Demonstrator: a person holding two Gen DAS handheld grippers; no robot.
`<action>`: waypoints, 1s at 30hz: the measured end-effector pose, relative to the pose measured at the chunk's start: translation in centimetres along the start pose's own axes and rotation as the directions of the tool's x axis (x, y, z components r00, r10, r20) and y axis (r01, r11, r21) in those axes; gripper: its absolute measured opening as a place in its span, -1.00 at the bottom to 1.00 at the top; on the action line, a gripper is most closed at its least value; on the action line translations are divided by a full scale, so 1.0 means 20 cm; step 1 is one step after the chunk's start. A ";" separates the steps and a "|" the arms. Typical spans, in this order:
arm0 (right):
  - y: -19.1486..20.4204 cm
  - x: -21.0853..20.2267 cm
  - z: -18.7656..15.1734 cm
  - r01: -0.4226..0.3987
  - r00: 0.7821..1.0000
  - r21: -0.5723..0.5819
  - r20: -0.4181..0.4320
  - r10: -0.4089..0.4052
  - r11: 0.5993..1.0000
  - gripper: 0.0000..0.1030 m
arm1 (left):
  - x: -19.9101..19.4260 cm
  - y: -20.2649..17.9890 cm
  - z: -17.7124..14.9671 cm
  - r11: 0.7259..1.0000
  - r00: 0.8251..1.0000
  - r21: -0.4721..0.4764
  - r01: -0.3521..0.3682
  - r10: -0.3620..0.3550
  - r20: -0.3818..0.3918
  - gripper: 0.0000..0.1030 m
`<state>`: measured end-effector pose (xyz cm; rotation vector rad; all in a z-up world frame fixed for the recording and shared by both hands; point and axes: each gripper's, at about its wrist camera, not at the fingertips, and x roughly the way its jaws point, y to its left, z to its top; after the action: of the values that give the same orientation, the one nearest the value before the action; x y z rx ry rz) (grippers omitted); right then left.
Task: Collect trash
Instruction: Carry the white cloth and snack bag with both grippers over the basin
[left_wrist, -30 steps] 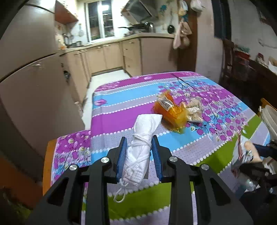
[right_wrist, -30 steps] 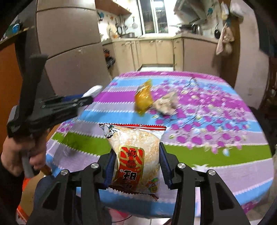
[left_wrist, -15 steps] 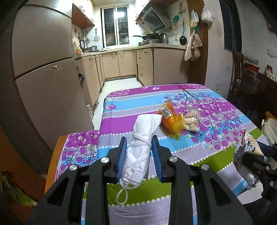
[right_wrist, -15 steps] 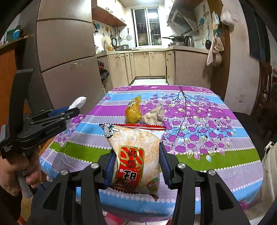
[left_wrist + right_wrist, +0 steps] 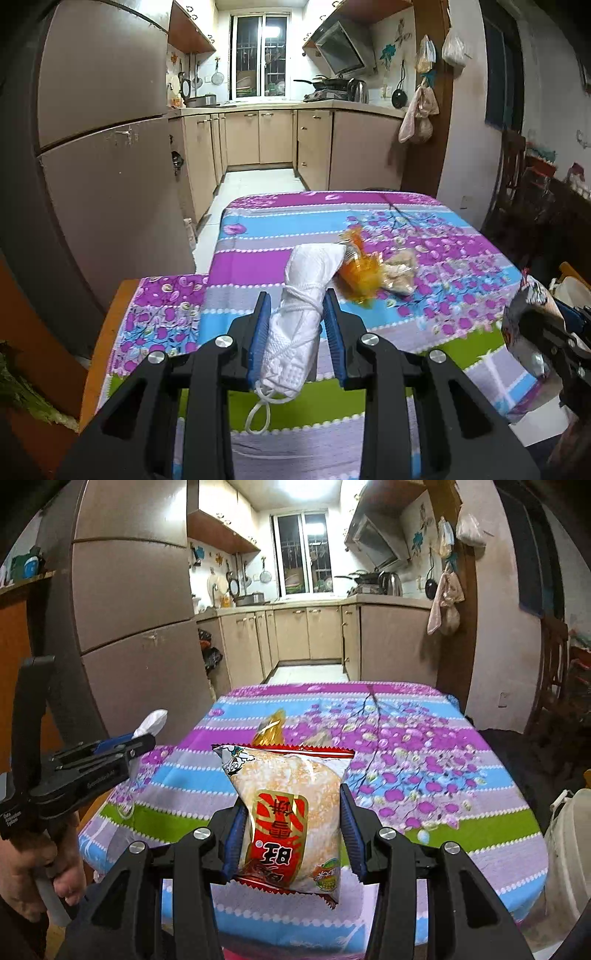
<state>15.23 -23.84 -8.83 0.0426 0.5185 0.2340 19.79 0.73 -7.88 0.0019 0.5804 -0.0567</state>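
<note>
My left gripper (image 5: 297,301) is shut on a white cloth bundle (image 5: 301,306) tied with white cord, held above the table's near edge. My right gripper (image 5: 291,801) is shut on a snack packet (image 5: 290,812) with a red label, also lifted over the near edge. In the right wrist view the left gripper (image 5: 146,740) shows at the left, held by a hand (image 5: 33,871), with the white bundle (image 5: 151,720) sticking out. On the table lie an orange wrapper (image 5: 360,271) and a clear crumpled bag (image 5: 400,271). The orange wrapper (image 5: 271,729) peeks over the packet.
The table (image 5: 424,229) wears a striped floral cloth. A tall brown fridge (image 5: 107,166) stands left of it, kitchen cabinets (image 5: 277,136) behind. A white bucket (image 5: 570,849) sits by the table's right side. A dark chair (image 5: 513,177) stands at the right wall.
Both grippers have risen and tilted up with their loads still held; more of the kitchen and ceiling shows now. The table items have not moved.
</note>
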 end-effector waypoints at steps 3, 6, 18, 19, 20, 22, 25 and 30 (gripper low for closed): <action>-0.05 -0.05 0.04 0.020 0.999 0.005 0.032 -0.021 1.000 -0.09 | -0.02 -0.07 0.03 0.999 0.999 0.011 0.033 -0.034 0.008 -0.46; -0.12 -0.12 0.09 0.055 0.996 0.016 0.065 -0.056 0.998 -0.09 | -0.05 -0.17 0.07 0.997 0.997 0.026 0.079 -0.079 0.025 -0.46; -0.74 -0.57 0.18 0.301 0.939 0.137 0.131 -0.319 0.944 -0.09 | -0.19 -0.92 0.28 0.926 0.930 0.147 0.347 -0.360 0.070 -0.46; -0.81 -0.62 0.18 0.326 0.929 0.149 0.130 -0.345 0.933 -0.09 | -0.19 -0.98 0.28 0.917 0.923 0.155 0.367 -0.380 0.066 -0.46; -0.86 -0.66 0.18 0.343 0.923 0.157 0.129 -0.364 0.926 -0.09 | -0.20 -1.06 0.29 0.904 0.911 0.166 0.395 -0.408 0.055 -0.46; -0.99 -0.75 0.18 0.388 0.904 0.174 0.122 -0.411 0.905 -0.09 | -0.20 -1.21 0.31 0.876 0.888 0.185 0.445 -0.459 0.036 -0.46; -1.19 -0.87 0.17 0.448 0.875 0.197 0.104 -0.473 0.872 -0.09 | -0.18 -1.42 0.31 0.839 0.858 0.209 0.502 -0.514 -0.001 -0.46; -1.54 -1.03 0.11 0.513 0.845 0.254 0.021 -0.535 0.820 -0.09 | -0.14 -1.80 0.29 0.757 0.791 0.236 0.609 -0.604 -0.102 -0.46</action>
<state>5.53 -58.53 0.05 0.1426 0.4457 -0.3768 18.56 -35.22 -0.99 0.0678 0.5701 -0.7757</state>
